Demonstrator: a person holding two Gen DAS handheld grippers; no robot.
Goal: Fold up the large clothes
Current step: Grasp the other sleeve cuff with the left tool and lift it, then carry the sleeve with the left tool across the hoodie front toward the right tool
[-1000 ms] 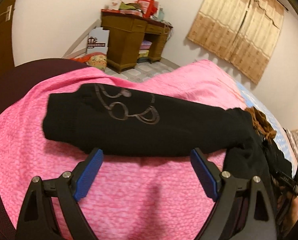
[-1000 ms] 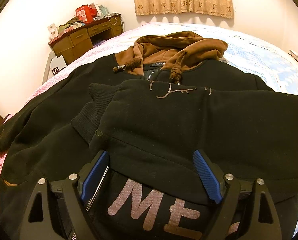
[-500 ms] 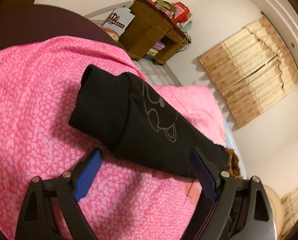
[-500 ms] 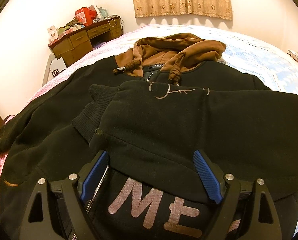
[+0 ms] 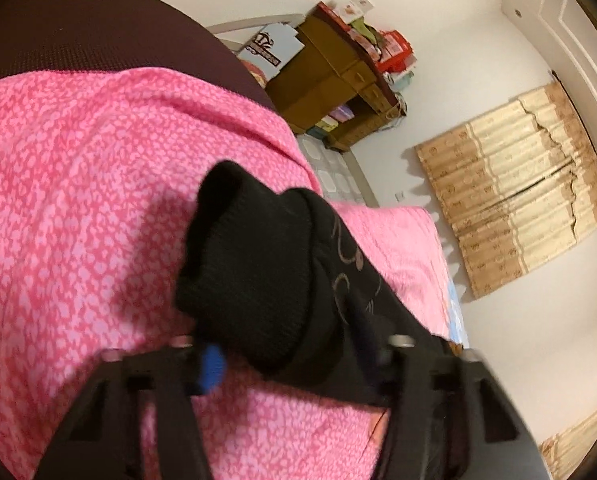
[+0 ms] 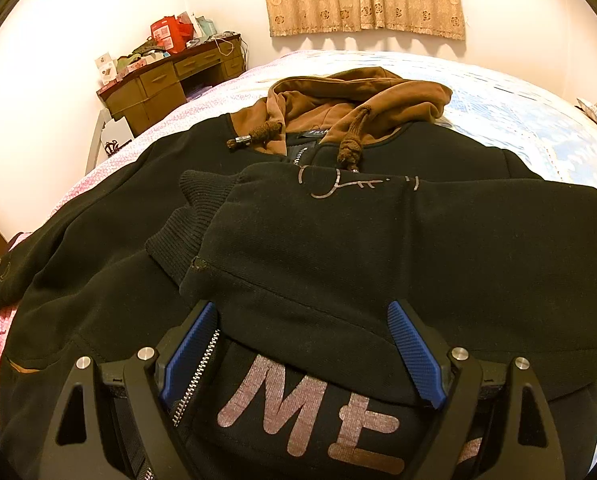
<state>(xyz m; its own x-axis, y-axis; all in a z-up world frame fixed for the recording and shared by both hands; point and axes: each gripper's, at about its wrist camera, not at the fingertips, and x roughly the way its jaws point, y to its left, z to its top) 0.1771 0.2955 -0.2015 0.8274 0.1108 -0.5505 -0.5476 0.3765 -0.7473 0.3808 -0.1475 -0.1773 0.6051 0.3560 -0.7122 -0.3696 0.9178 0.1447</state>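
- The left gripper, black with blue pads, has just been closing its jaws; the ribbed cuff end of the black sleeve lies between them. The frame is blurred, so whether the pads press the cloth cannot be told for sure, though the fabric bunches and lifts right at the fingers.
- One blue pad shows on the left finger; the right one is hidden behind the sleeve.
- Under and ahead of this gripper spreads the pink speckled bedspread; the sleeve runs from between the fingers away to the right, carrying a pale line drawing on its cloth.
- Far ahead, up and right of the fingers, stand a brown wooden desk piled with boxes and a beige patterned curtain on the white wall.
- The right gripper stands wide apart, its blue ribbed pads on either side of nothing, hovering just over the cloth.
- Directly ahead of it lies the black zip-up hooded jacket flat on the bed, its other sleeve folded across the chest just beyond the fingertips.
- Between the fingers and below them are large silver letters; a zipper runs by the left finger.
- Further ahead lies the brown hood with its two drawcords.
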